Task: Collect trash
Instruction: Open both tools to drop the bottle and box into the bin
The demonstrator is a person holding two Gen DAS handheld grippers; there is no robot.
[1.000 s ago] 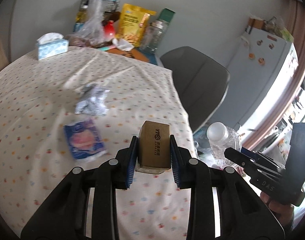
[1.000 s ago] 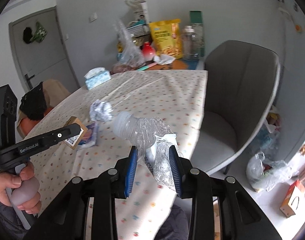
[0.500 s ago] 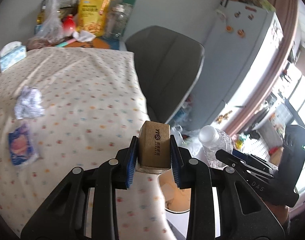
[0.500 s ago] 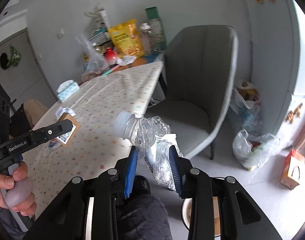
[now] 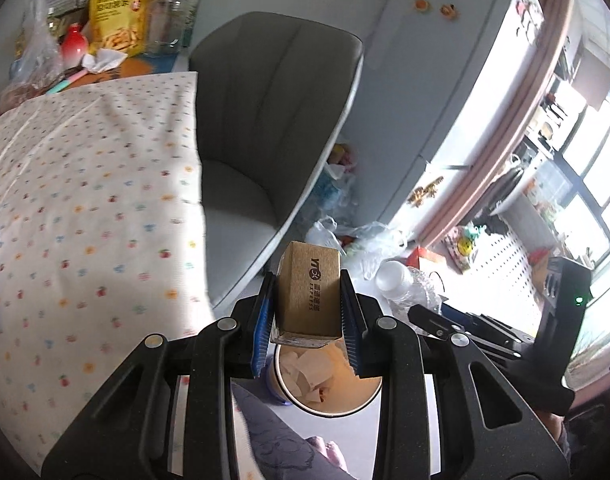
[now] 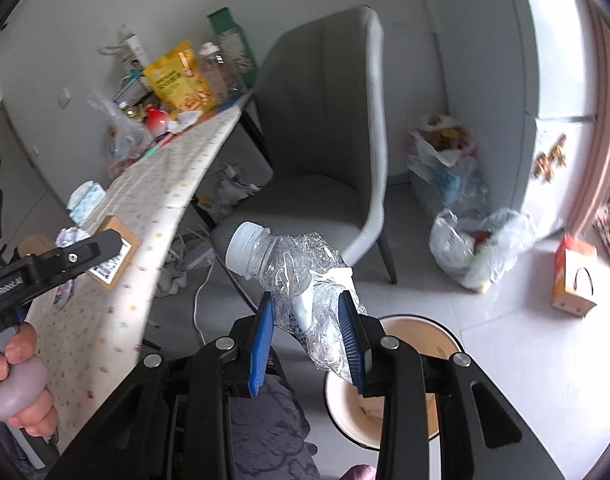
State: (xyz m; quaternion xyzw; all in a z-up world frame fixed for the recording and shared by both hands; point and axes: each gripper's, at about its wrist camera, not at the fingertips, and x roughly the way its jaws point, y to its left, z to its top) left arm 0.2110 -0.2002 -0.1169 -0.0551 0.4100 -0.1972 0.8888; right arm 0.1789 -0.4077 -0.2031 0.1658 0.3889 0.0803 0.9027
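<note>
Nearest, we see the left gripper (image 5: 308, 334) clamped on a small cardboard box (image 5: 308, 289), its blue pads pressed flat against two opposite sides. Directly below the box lies the round trash bin (image 5: 361, 400), with paper scraps inside; its rim shows under and beyond both fingers. The right gripper (image 6: 310, 340) grasps a crushed clear plastic bottle (image 6: 293, 276), white cap tilted up to the left; the same bin (image 6: 421, 322) sits just right of and beneath its right finger. Left of both grippers, we see the tablecloth edge (image 5: 197, 216) drop off, leaving a strip of bare floor (image 6: 505, 360) around the bin. Beyond stands a grey chair (image 6: 325, 152), near the table's side. Farther right, we note filled plastic bags (image 6: 481, 240) on the floor and a white refrigerator (image 5: 445, 72).
</note>
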